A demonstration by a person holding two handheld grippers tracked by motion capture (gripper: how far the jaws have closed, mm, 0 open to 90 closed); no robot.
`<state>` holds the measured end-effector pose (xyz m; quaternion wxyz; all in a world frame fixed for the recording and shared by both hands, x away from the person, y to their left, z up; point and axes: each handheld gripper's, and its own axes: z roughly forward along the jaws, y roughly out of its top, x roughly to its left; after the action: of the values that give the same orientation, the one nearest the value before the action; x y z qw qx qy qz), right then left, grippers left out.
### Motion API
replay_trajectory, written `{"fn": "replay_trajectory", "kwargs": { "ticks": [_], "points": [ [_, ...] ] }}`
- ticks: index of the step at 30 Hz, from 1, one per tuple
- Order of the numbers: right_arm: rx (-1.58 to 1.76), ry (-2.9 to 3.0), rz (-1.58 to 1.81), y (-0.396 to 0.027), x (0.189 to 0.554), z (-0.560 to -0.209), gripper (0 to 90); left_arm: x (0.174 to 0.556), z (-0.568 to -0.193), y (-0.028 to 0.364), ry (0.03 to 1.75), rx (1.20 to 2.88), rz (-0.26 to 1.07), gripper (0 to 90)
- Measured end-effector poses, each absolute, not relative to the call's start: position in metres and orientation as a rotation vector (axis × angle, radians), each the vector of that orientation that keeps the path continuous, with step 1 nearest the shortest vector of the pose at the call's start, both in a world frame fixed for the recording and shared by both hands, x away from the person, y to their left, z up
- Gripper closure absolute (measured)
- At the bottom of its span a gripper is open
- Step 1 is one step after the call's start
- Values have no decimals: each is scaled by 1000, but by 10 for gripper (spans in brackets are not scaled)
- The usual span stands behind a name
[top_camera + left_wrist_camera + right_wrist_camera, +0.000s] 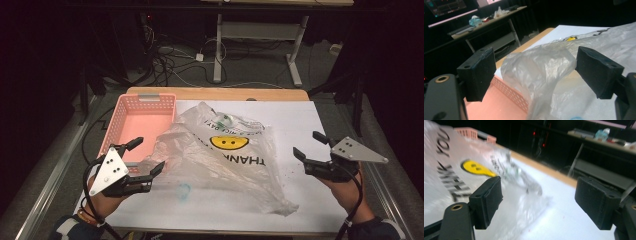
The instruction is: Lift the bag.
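Lying crumpled, plastic bag (220, 155) seemingly overlaps basket (135, 125).

The left gripper (143, 156), at the lower left of the high view, is matte black, with two tapered jaws and a grey three-cornered plate dotted with small dark screw holes. A black cable loops from it past a dark sleeve with a pale stripe and a banded wristband. The right gripper (311, 145), at the lower right, is built alike, with the same plate and cable. In the gripper views, each jaw ends in a blocky black pad (479, 72) with a small round hole; a brass-ringed screw hole sits on the arm below.
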<state>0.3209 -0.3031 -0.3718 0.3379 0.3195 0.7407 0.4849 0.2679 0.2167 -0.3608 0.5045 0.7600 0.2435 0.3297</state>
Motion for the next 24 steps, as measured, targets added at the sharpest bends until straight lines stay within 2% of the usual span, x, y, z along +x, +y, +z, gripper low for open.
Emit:
{"fn": "replay_trajectory", "kwargs": {
  "ticks": [11,24],
  "points": [
    [844,2023,1204,-301,319,-429,210,281,-403,210,640,1970,785,167],
    [766,2015,1210,-290,306,-429,205,291,-421,214,685,2007,758,167]
  ]
}}
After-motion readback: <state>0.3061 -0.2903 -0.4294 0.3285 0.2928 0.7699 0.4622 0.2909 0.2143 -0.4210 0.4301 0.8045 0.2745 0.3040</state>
